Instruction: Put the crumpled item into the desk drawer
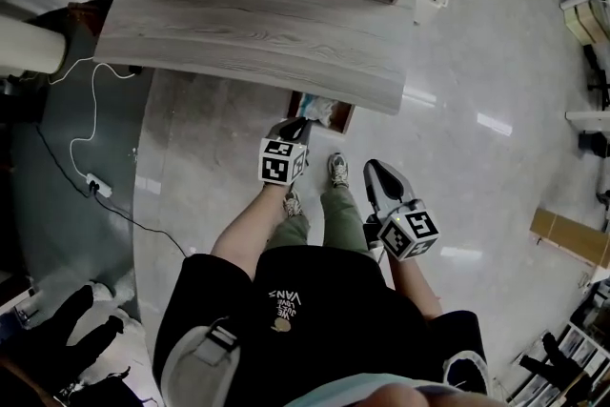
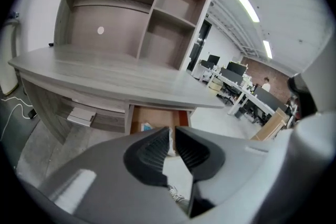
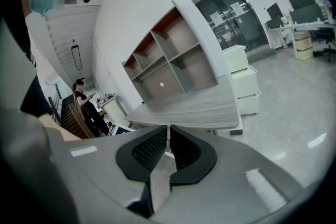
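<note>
left gripper: The left gripper (image 1: 294, 125) (image 2: 171, 147) has its jaws nearly pressed together, with just a skinny gap. Nothing is pinched as far as I can see. A pale sliver shows through the gap, but I can't tell what it is.

right gripper: The right gripper (image 1: 375, 170) (image 3: 168, 139) is about the same, jaws together and empty. It hangs low by the person's leg, further back from the desk than the left one.

crumpled item: The crumpled white-and-light-blue wad (image 1: 319, 108) (image 2: 145, 126) is lying inside the drawer. That's just ahead of the left gripper's tips and a bit to their left in its own view, not touching them.

drawer: The brown-lined wooden desk drawer (image 1: 344, 119) (image 2: 157, 115) is pulled open right in front of the left gripper. It's ahead and to the left of the right gripper.

desk: The grey wood-grain desk top (image 1: 257, 43) (image 2: 105, 68) (image 3: 194, 107) sits above and beyond both grippers.

shelves: The grey open shelf unit with reddish-brown back panels (image 2: 131, 18) (image 3: 173, 60) stands on the desk's far side, well beyond the jaws.

cabinet: The white stack of drawers (image 3: 241, 81) stands past the desk end, up and right of the right gripper's jaws.

shoe: The grey sneaker (image 1: 337, 169) is on the floor between the two grippers.

cable: The white cable (image 1: 91, 110) is on the floor way off to the left of the left gripper.
</note>
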The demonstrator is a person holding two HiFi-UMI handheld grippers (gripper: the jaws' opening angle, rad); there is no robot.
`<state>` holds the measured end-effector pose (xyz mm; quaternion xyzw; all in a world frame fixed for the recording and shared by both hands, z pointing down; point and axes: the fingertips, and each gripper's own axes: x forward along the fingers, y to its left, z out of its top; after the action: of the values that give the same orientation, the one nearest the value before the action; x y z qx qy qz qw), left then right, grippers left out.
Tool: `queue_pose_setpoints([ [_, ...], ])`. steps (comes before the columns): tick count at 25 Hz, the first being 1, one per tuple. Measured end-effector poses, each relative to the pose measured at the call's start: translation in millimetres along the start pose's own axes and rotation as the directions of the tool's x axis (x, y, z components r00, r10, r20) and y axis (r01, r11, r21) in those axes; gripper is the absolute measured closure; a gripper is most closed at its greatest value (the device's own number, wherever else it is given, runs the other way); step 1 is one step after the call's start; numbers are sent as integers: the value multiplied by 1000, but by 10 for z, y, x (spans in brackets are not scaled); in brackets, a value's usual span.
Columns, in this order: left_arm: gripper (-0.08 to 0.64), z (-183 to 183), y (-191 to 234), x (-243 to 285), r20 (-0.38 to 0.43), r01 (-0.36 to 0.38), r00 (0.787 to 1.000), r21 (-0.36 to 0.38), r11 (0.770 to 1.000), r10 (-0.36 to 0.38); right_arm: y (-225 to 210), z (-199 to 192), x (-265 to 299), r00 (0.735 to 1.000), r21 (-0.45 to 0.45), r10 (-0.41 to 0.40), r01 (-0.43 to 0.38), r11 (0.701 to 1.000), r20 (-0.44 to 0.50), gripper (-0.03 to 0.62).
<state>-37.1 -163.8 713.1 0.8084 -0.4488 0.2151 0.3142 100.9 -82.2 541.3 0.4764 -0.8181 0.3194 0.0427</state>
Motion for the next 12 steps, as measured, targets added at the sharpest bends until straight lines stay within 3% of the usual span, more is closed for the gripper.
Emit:
queue_pose_setpoints([
  [4, 505, 174, -60, -240, 68, 32, 997, 20, 999, -33, 115, 55, 82, 1000, -21, 24, -24, 999, -1, 589],
  [12, 506, 531, -20, -801, 205, 21, 978, 25, 999, -25, 331, 151, 237, 997, -68, 77, -78, 995, -11, 589],
])
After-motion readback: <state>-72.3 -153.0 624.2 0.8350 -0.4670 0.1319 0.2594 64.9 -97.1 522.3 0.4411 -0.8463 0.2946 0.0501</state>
